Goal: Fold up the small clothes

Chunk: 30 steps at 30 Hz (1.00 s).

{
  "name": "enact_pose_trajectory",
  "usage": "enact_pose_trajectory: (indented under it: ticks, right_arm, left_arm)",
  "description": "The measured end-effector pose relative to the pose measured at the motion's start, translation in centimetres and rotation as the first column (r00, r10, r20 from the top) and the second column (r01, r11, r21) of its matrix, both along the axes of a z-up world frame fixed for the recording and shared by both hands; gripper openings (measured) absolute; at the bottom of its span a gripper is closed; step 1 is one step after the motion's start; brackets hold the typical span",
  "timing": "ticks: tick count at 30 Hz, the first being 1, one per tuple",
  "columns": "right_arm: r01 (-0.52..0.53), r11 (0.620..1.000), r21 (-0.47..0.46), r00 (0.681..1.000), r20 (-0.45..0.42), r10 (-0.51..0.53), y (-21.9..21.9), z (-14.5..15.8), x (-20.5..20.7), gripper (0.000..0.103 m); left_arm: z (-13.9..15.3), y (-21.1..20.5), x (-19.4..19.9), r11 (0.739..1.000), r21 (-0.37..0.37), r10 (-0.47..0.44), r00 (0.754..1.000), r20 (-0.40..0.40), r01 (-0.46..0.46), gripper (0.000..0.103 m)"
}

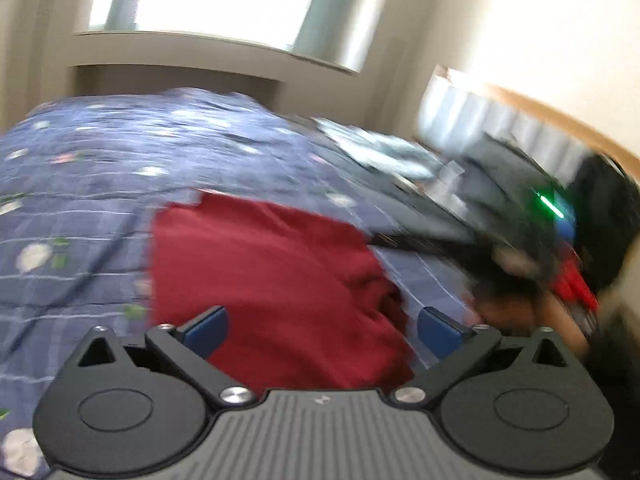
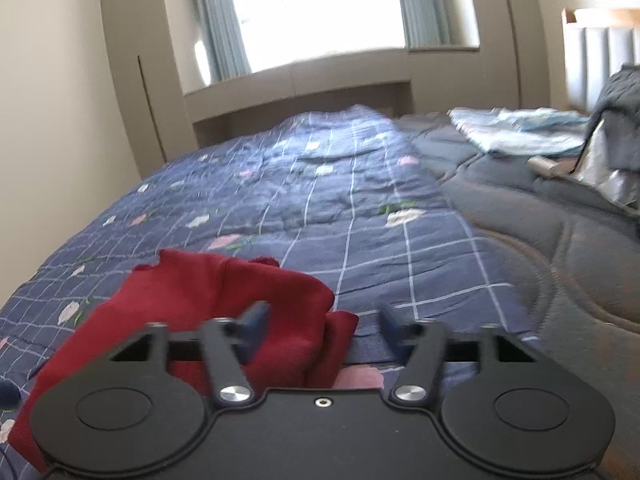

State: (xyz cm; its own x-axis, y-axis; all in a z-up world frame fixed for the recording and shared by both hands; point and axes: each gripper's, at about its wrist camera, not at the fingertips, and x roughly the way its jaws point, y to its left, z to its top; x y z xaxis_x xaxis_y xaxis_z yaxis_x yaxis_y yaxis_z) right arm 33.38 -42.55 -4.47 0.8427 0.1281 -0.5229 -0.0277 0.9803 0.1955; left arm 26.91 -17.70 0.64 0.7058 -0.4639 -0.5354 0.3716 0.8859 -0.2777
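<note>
Both grippers — the left gripper (image 1: 322, 330) and the right gripper (image 2: 322, 326) — are standing open and empty over the red garment (image 1: 272, 280) lying on the blue quilt (image 1: 100, 184), probably letting a fold settle.

Blue checked floral quilt (image 2: 320, 200), bright curtained window (image 2: 320, 8), pale folded bedding (image 2: 520, 128), possibly a headboard (image 2: 600, 52)
</note>
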Motion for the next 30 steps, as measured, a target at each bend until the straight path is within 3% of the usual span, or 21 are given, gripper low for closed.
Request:
enact_pose_trajectory:
  ticks: [2, 5, 9, 13, 17, 21, 26, 28, 30]
  right_arm:
    - [0.016, 1.0, 0.0, 0.999, 0.028, -0.016, 0.8, 0.5, -1.6, 0.088]
    - [0.038, 0.999, -0.01, 0.997, 0.068, -0.037, 3.0, 0.8, -4.2, 0.097]
    - [0.076, 0.996, -0.048, 0.992, 0.104, -0.071, 6.3, 0.4, -6.7, 0.101]
    - [0.207, 0.963, -0.171, 0.978, 0.077, -0.196, 8.1, -1.0, -7.9, 0.101]
    - [0.289, 0.917, -0.276, 0.956, 0.027, -0.293, 7.9, -3.3, -9.5, 0.098]
    - [0.28, 0.915, -0.292, 0.956, 0.003, -0.292, 7.8, -5.3, -11.2, 0.099]
    - [0.28, 0.929, -0.243, 0.959, 0.02, -0.284, 7.2, -4.9, -11.6, 0.1]
    - [0.272, 0.94, -0.208, 0.962, 0.072, -0.263, 6.6, -3.6, -12.2, 0.102]
    - [0.256, 0.939, -0.231, 0.964, 0.139, -0.228, 6.3, -2.2, -11.8, 0.102]
  left_arm:
    - [-0.1, 1.6, 1.3, 0.994, -0.006, 0.11, 0.994, -0.018, -0.11, 0.103]
    - [-0.9, 3.7, 3.9, 0.965, 0.007, 0.261, 0.963, -0.073, -0.261, 0.103]
    - [-2.9, 5.2, 6.9, 0.934, 0.013, 0.356, 0.928, -0.11, -0.357, 0.103]
    - [-5.0, 5.9, 8.1, 0.926, 0.062, 0.377, 0.915, -0.146, -0.372, 0.102]
    - [-6.8, 6.0, 7.6, 0.931, 0.051, 0.366, 0.918, -0.157, -0.362, 0.102]
    - [-7.9, 5.7, 7.2, 0.936, 0.076, 0.353, 0.923, -0.156, -0.345, 0.103]
    - [-6.7, 5.5, 6.9, 0.938, 0.103, 0.343, 0.929, -0.136, -0.331, 0.102]
    - [-5.6, 5.6, 7.0, 0.936, 0.12, 0.343, 0.933, -0.113, -0.33, 0.103]
    - [-4.5, 5.4, 7.3, 0.932, 0.13, 0.35, 0.934, -0.068, -0.339, 0.103]
